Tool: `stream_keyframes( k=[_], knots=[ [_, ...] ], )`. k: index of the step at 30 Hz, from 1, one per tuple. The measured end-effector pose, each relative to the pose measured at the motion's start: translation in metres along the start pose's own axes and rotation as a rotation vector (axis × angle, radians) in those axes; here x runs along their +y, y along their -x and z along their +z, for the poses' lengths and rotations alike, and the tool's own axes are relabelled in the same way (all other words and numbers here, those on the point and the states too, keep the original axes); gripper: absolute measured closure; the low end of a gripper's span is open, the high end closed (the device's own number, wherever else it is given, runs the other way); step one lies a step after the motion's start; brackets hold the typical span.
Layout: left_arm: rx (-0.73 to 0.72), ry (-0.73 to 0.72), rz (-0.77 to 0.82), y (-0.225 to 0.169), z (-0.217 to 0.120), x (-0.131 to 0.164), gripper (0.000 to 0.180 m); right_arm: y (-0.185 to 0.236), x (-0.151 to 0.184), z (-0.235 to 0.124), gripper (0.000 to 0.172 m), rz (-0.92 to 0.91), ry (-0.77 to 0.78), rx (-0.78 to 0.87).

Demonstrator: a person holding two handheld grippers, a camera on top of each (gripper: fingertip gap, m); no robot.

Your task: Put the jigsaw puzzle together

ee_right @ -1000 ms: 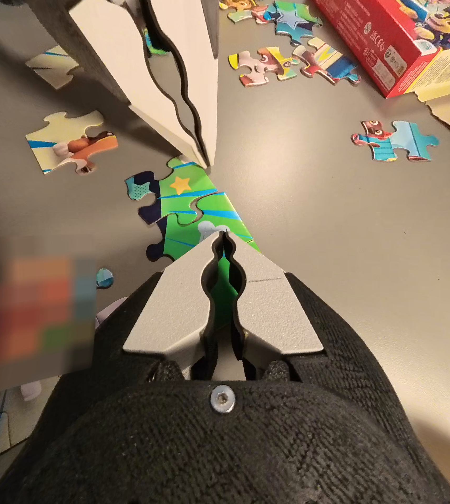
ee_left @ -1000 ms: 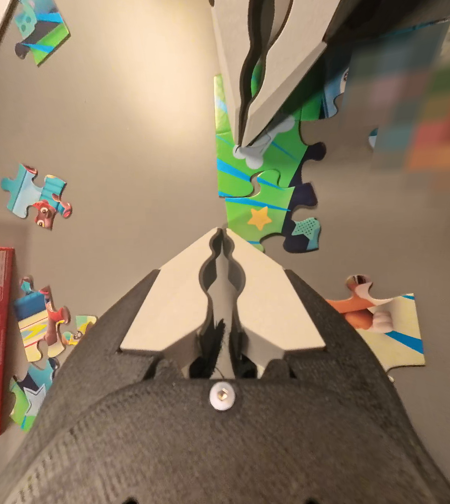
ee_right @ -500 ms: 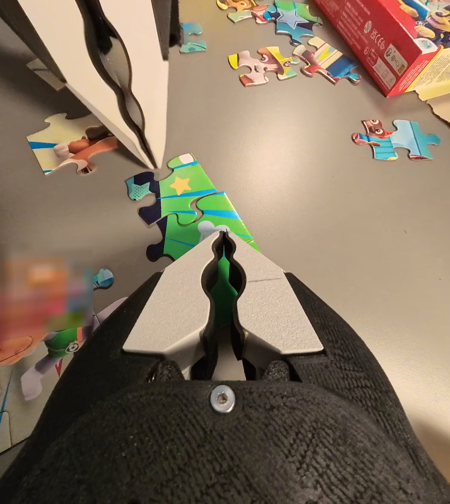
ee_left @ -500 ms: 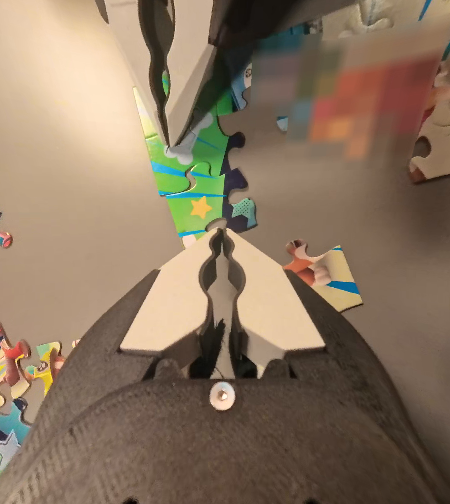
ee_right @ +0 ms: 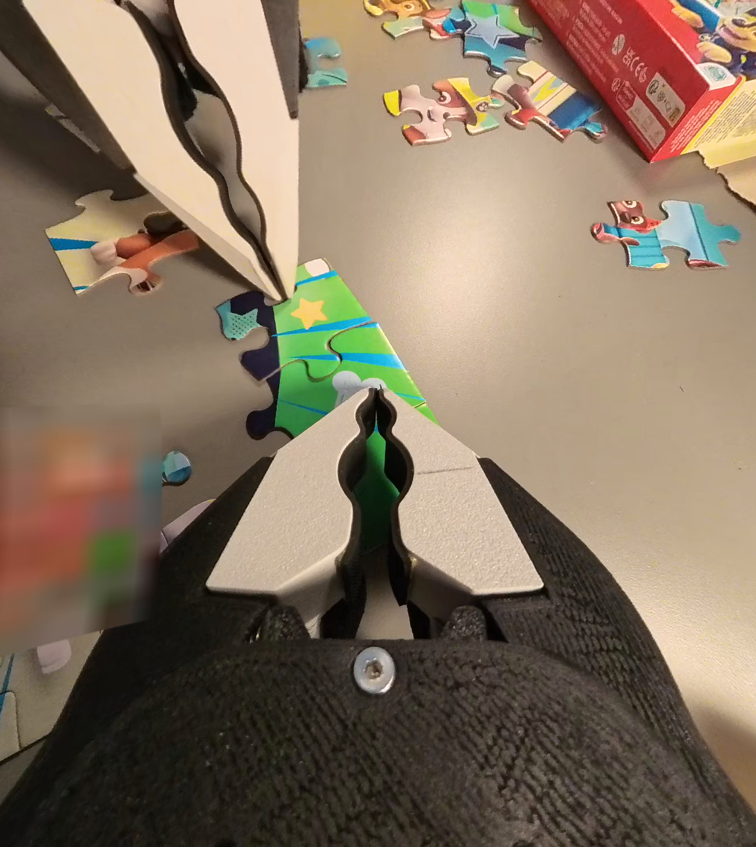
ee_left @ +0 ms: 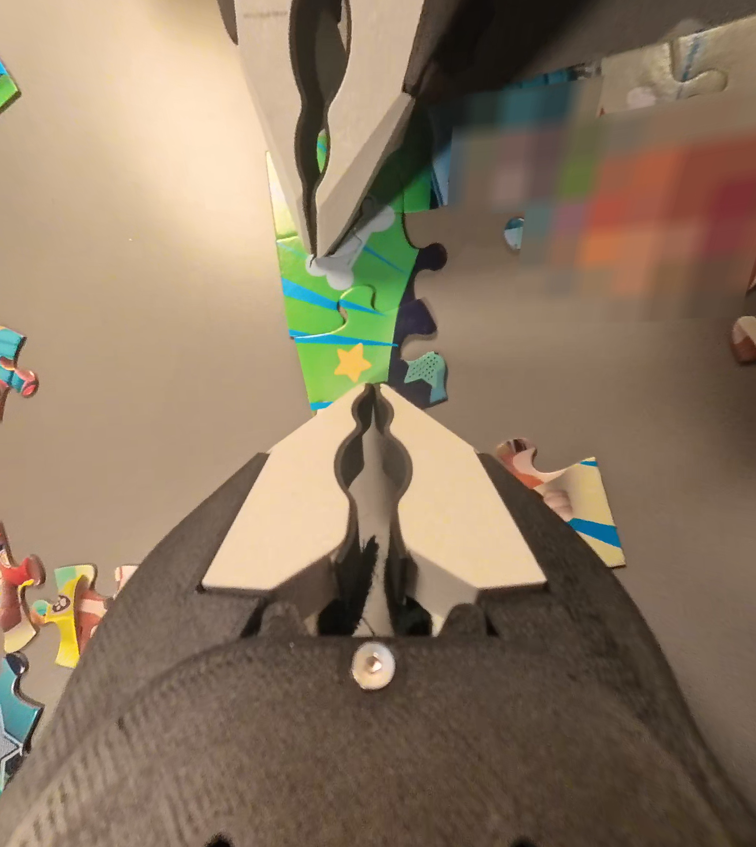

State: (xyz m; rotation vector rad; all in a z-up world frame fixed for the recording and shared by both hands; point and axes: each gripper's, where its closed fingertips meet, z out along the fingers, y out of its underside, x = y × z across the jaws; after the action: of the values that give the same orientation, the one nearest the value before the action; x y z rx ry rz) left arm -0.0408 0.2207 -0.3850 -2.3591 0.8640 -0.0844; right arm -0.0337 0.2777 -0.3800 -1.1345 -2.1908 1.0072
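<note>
Your left gripper (ee_left: pixel 373 387) fingers closed, empty, back centre-frame at star end of green joined pieces (ee_left: pixel 344 321); right gripper (ee_right: pixel 375 390) fingers closed, tips on bone end.

Left hand-held gripper (ee_right: pixel 282 293) tip now on star puzzle piece (ee_right: pixel 321 321).

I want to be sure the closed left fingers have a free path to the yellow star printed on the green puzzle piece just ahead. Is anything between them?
Nothing visible. The left gripper has its fingers shut, tips just short of the yellow star on the green puzzle piece. The right gripper sits farther along, on the joined piece with the grey bone.
</note>
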Motion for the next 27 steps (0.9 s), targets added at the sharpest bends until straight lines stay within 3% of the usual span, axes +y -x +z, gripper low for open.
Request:
stream_keyframes(
  k=[12,16,20,27],
  knots=[
    [-0.015,0.0,0.019,0.006,-0.002,0.005,0.18,0.001,-0.001,0.0,0.172,-0.001,-0.008,-0.007],
    [-0.014,-0.002,0.017,0.006,-0.002,0.005,0.18,0.013,-0.023,-0.005,0.172,0.001,-0.121,-0.061],
    [-0.013,-0.002,0.016,0.006,-0.002,0.005,0.18,0.021,-0.012,0.009,0.172,-0.046,-0.027,-0.061],
    [-0.019,-0.001,0.019,0.007,-0.002,0.005,0.18,0.022,-0.011,0.012,0.172,-0.003,-0.002,-0.071]
  ],
)
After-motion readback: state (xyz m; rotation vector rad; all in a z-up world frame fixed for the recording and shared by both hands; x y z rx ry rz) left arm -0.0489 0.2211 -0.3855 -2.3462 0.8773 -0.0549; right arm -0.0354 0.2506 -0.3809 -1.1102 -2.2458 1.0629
